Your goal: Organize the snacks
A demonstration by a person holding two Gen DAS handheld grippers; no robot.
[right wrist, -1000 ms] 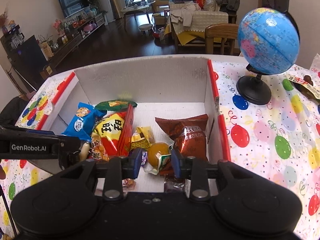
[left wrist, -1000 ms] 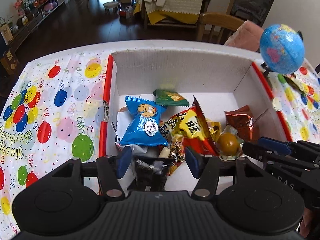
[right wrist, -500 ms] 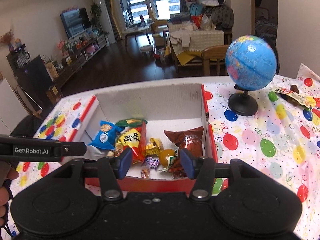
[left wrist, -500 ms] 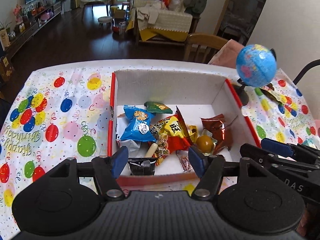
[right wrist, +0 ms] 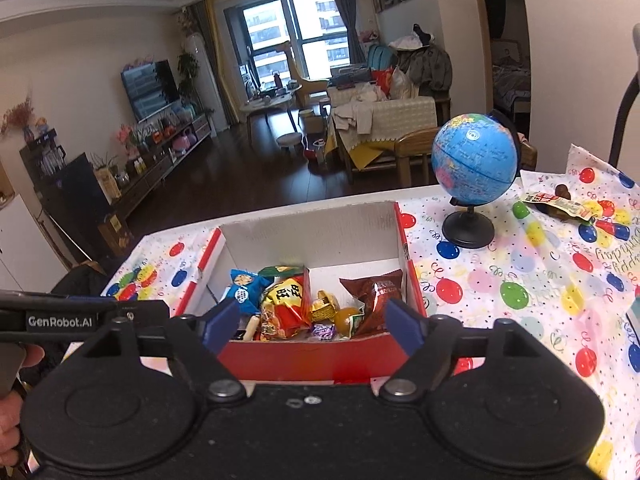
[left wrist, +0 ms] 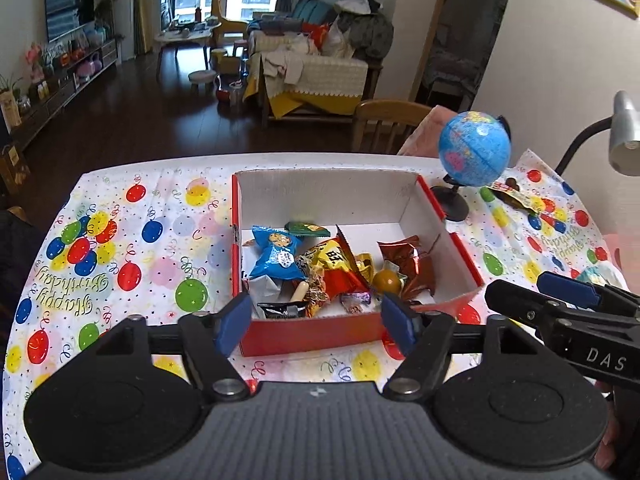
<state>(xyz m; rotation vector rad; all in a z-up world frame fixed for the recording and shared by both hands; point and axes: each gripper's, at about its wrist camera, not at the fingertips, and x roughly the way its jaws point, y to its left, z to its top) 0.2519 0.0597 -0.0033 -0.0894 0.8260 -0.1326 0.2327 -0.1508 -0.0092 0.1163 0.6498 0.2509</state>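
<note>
Blue pads (left wrist: 234, 322) of left gripper (left wrist: 316, 322) were opening, nothing between; right gripper (right wrist: 310, 322) likewise, empty. Red box (left wrist: 312, 336) with snack heap (left wrist: 320, 268) lay just beyond both. Stray packet (right wrist: 560, 202) lay far right past globe (right wrist: 474, 162), right gripper nearer, long axis left-right.

The left gripper (left wrist: 316, 322) hangs above the near wall of the red box (left wrist: 308, 336), tilted down toward it, its jaws opening with nothing between the blue pads (left wrist: 232, 322). The right gripper (right wrist: 314, 326) hangs over the same near wall, just beside the left one on the box's right, also tilted down, jaws opening and empty. A hand (right wrist: 12, 416) grips the left gripper's handle, on the near side of the box.
</note>
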